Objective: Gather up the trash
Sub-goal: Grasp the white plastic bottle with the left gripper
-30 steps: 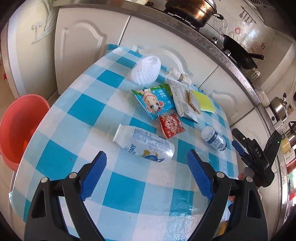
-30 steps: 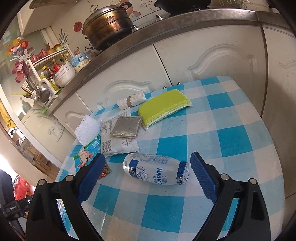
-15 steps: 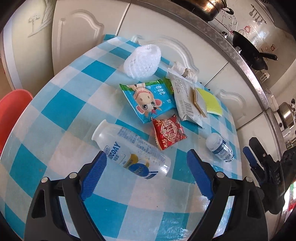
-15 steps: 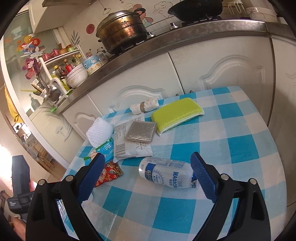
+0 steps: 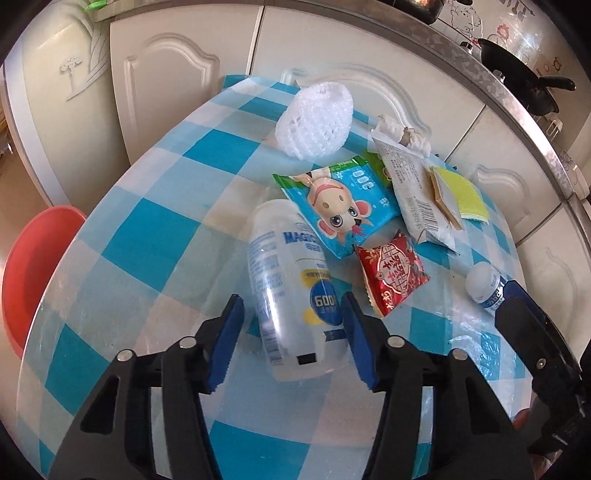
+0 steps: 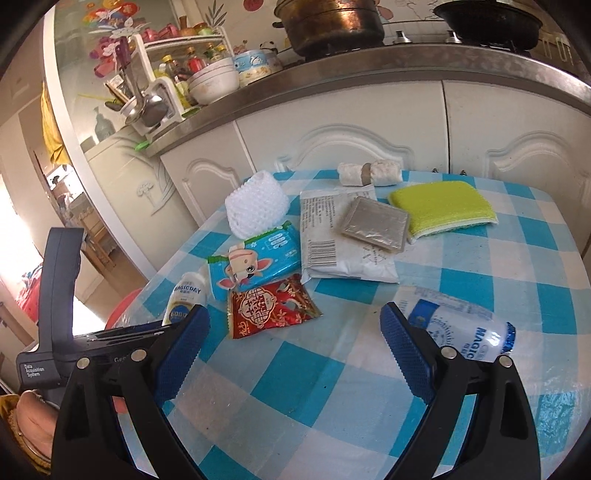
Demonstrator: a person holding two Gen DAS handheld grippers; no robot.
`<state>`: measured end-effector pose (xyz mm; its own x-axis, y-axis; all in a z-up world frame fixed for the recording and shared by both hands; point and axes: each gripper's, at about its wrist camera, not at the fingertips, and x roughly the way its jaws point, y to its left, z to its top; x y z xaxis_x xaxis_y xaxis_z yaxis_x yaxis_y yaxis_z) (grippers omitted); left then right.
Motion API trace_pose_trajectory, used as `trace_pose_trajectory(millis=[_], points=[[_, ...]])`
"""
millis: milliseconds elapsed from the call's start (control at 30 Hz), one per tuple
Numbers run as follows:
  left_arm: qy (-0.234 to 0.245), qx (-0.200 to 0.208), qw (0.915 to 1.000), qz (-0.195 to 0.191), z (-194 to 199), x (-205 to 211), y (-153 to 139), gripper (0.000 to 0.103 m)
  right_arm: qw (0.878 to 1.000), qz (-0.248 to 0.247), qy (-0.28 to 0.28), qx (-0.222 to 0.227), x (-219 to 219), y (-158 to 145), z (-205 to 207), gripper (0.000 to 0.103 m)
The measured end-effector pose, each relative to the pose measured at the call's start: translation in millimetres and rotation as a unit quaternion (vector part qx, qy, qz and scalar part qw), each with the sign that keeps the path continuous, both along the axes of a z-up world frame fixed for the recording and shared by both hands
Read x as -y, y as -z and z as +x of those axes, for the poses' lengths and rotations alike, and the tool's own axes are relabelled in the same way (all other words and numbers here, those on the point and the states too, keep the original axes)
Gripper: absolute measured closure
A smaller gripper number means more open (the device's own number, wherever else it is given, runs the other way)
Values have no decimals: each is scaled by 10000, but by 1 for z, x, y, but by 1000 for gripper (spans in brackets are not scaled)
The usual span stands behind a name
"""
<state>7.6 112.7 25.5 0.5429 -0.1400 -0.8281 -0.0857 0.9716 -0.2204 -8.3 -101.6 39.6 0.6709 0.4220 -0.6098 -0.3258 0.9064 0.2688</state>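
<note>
Home kitchen. Steel-edged counter [image 6: 369, 70] w/ big pot [image 6: 332, 22] & wok [image 6: 487, 18] on the stove, white cabinet doors [image 6: 351, 147] below. Rack [image 6: 166, 74] w/ jars, bowls, ladles at left.

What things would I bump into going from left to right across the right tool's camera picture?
Tall milk bottle → red snack packet → white barcode pouch → green sponge → small milk bottle.
</note>
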Motion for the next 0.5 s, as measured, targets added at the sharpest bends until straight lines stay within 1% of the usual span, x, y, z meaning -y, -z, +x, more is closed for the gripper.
trace_pose_trajectory(millis=[33, 100, 500], points=[[14, 15, 10000, -17, 0, -3, 0, 53, 10000, -75, -44, -28, -5, 2, 1, 11], [34, 34, 10000, -17, 0, -7, 0, 58, 9997, -204, -103, -91, -13, 7, 4, 11], [183, 229, 9995, 107, -14, -29, -5, 59, 9958, -746, -260, -463, -46, 27, 25, 11]])
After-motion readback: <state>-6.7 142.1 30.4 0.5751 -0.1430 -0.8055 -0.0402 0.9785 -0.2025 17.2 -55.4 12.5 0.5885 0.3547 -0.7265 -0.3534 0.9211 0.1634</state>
